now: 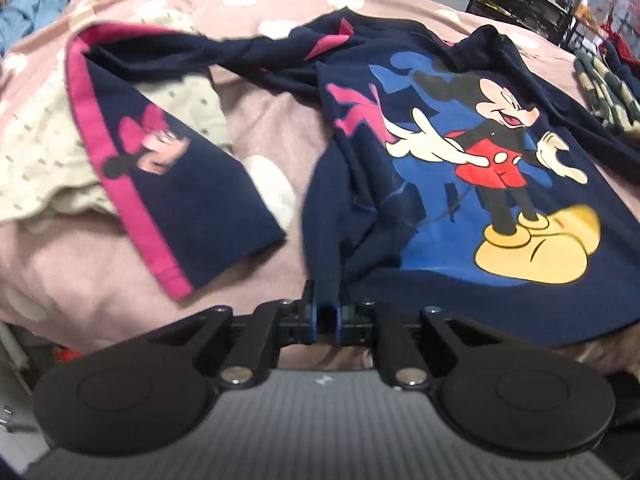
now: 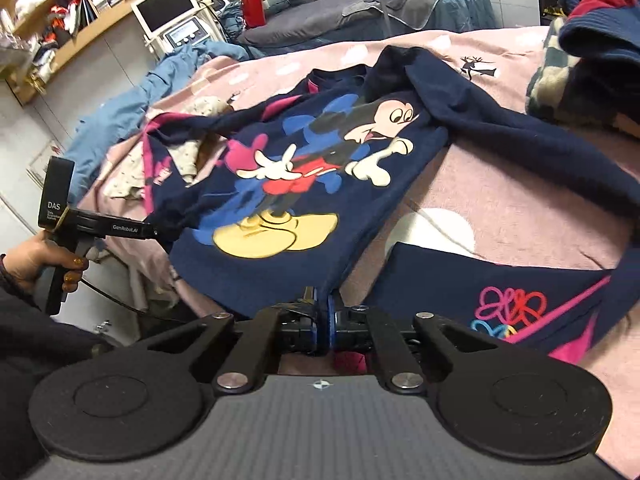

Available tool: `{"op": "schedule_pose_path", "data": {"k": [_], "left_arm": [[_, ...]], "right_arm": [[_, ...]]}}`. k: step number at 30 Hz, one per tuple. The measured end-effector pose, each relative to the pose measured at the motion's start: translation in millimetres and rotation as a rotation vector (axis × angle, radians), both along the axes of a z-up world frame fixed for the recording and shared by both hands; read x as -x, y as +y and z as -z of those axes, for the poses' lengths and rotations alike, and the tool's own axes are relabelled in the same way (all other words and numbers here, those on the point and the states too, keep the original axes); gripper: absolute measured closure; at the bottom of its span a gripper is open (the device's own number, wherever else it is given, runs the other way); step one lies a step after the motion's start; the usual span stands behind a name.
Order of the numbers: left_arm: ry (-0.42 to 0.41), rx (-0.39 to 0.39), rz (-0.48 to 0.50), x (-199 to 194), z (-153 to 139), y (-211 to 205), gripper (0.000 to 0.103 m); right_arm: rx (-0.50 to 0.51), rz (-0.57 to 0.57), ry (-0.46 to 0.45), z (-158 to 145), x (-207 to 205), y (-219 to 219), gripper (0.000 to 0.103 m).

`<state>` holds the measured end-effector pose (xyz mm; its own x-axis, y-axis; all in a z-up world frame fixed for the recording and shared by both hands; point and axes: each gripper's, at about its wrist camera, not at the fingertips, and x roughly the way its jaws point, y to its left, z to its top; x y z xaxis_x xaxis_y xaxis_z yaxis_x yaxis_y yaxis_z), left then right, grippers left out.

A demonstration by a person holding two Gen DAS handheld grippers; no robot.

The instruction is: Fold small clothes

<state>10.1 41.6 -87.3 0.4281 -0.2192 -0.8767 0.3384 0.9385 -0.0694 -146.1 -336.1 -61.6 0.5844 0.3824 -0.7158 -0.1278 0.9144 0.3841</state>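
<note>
Your left gripper (image 1: 327,312) and right gripper (image 2: 324,312) each pinch the hem of the navy cartoon-mouse sweatshirt (image 2: 320,168) on the pink blanket (image 2: 500,208).

A navy Mickey Mouse sweatshirt (image 1: 460,184) lay face up on a pink spotted blanket (image 1: 264,120). The left gripper (image 1: 328,312) pinched its near hem, jaws closed on the cloth. 1 sleeve (image 1: 168,168), with a pink cuff, stretched left over a cream dotted garment (image 1: 36,148).
</note>
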Motion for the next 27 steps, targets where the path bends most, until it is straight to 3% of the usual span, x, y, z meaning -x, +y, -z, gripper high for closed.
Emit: {"op": "schedule_pose_path", "data": {"k": [4, 6, 7, 8, 11, 14, 17, 20, 22, 24, 25, 27], "left_arm": [[0.036, -0.058, -0.016, 0, -3, 11, 0.089], [0.042, -0.114, -0.054, -5, 1, 15, 0.063], [0.029, -0.116, -0.07, -6, -1, 16, 0.054], [0.006, -0.1, -0.077, -8, -6, 17, 0.039], [-0.072, -0.062, -0.048, -22, -22, 4, 0.012], [-0.149, -0.081, 0.055, -49, -31, -30, 0.011], [-0.21, -0.059, 0.171, -81, -34, -70, 0.011], [-0.242, -0.068, 0.268, -116, -26, -111, 0.011], [-0.222, -0.113, 0.315, -143, -10, -136, 0.011], [-0.205, -0.143, 0.34, -169, 6, -157, 0.011], [-0.211, -0.159, 0.345, -182, 13, -165, 0.011], [-0.229, -0.209, 0.336, -209, 28, -178, 0.011]], "right_arm": [[0.054, -0.055, 0.082, 3, 3, 0, 0.094], [0.126, -0.061, 0.107, 13, 1, 4, 0.087], [0.17, -0.065, 0.089, 12, -1, 5, 0.078], [0.209, -0.07, 0.051, 7, -3, 7, 0.064], [0.294, -0.082, -0.089, -16, -23, 11, 0.049], [0.303, -0.148, -0.194, -25, -66, 17, 0.048], [0.269, -0.181, -0.231, -21, -124, 24, 0.048], [0.206, -0.213, -0.173, -5, -189, 28, 0.055], [0.248, -0.264, -0.115, 11, -227, 37, 0.056], [0.334, -0.315, -0.057, 31, -259, 49, 0.067], [0.343, -0.322, -0.039, 39, -273, 51, 0.067], [0.366, -0.293, -0.036, 49, -301, 46, 0.079]]}}
